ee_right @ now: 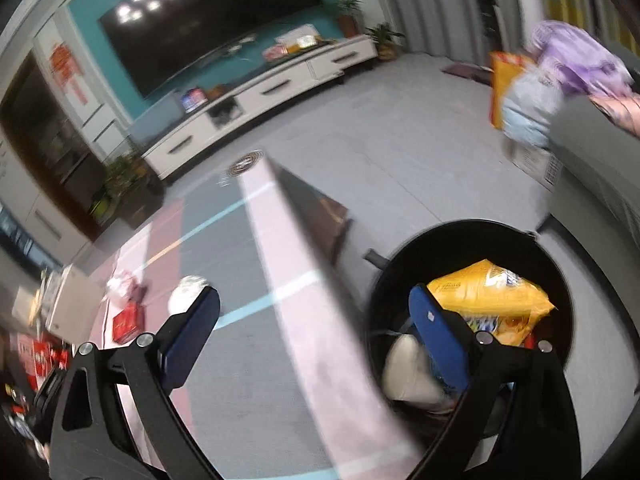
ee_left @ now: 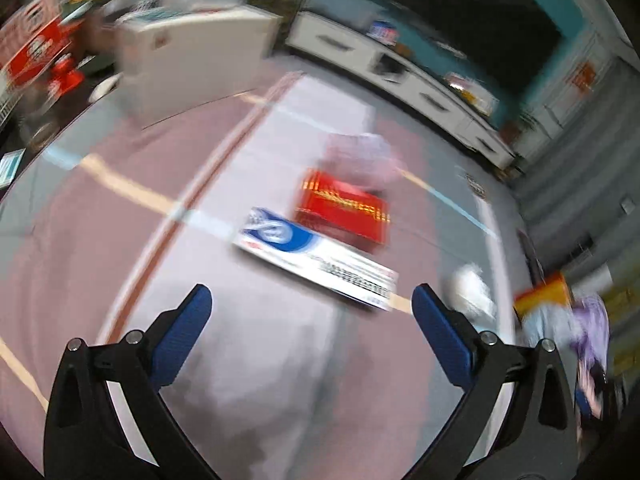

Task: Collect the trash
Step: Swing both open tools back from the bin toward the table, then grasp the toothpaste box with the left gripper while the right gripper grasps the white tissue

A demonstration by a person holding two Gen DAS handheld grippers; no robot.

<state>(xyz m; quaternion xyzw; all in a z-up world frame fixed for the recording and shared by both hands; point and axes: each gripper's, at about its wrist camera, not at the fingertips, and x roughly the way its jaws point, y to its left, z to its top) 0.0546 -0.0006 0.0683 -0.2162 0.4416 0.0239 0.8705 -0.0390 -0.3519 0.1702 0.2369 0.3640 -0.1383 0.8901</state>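
Observation:
My left gripper (ee_left: 310, 294) is open and empty over the cloth-covered table (ee_left: 120, 248). Just beyond its blue fingertips lies a white and blue carton (ee_left: 316, 258). Behind the carton are a red box (ee_left: 344, 208) and a crumpled pale wrapper (ee_left: 360, 156). A white crumpled tissue (ee_left: 470, 288) lies to the right of the right finger. My right gripper (ee_right: 314, 294) is also open and empty, above the table's edge. Beside it on the floor stands a black bin (ee_right: 440, 236) holding a yellow bag (ee_right: 492, 300) and a pale wad (ee_right: 408, 372). The tissue (ee_right: 188, 284) and red box (ee_right: 128, 320) show at the left.
A white box (ee_left: 192, 60) and red packs (ee_left: 36, 52) stand at the table's far left. A television (ee_right: 208, 20) over a white cabinet (ee_right: 272, 88) lines the far wall. A grey sofa (ee_right: 592, 168) with purple cloth (ee_right: 572, 60) and an orange bag (ee_right: 504, 84) are at right.

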